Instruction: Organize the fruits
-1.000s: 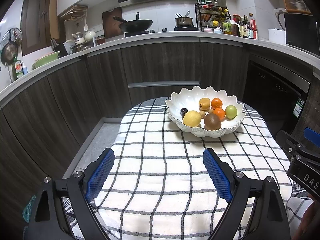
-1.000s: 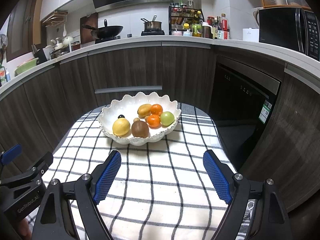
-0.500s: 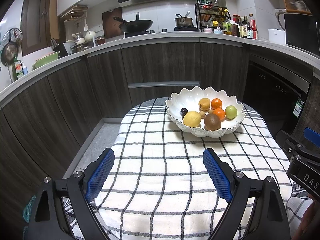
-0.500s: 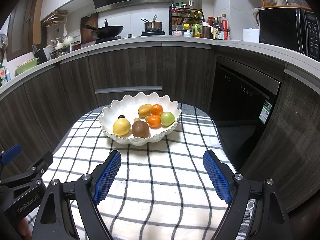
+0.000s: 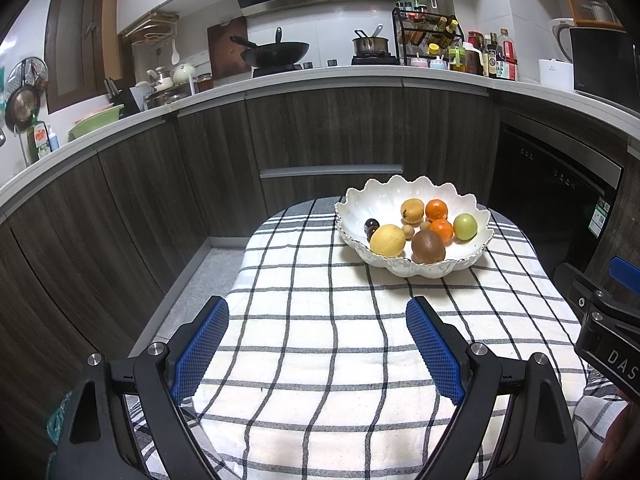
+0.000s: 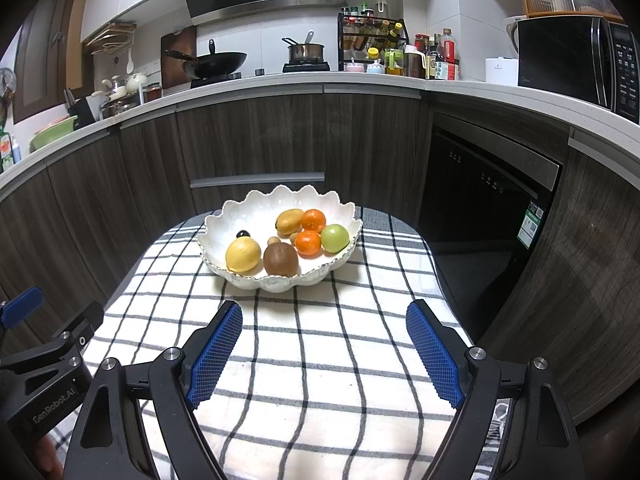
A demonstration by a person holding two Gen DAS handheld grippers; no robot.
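Dark wood cabinets curve around a kitchen, with a white counter above them carrying a wok, a pot and a rack of bottles. A microwave stands on the counter at right, and a black dishwasher is set into the cabinets below it.

In front stands a small table under a white cloth checked with dark lines. At its far end sits a white scalloped bowl, and all the fruit lies inside it: a lemon and a brown fruit at the near rim, two oranges behind them, a green apple at the right, a yellow mango-like fruit at the back, a dark plum on the left and a few small tan fruits in the middle.

Both tongs hang over the near part of the cloth, well apart from the bowl. The left gripper has its blue pads spread wide with nothing between them. The right gripper is likewise wide apart and empty, its pads framing bare cloth. Each one shows at the edge of the other's view.
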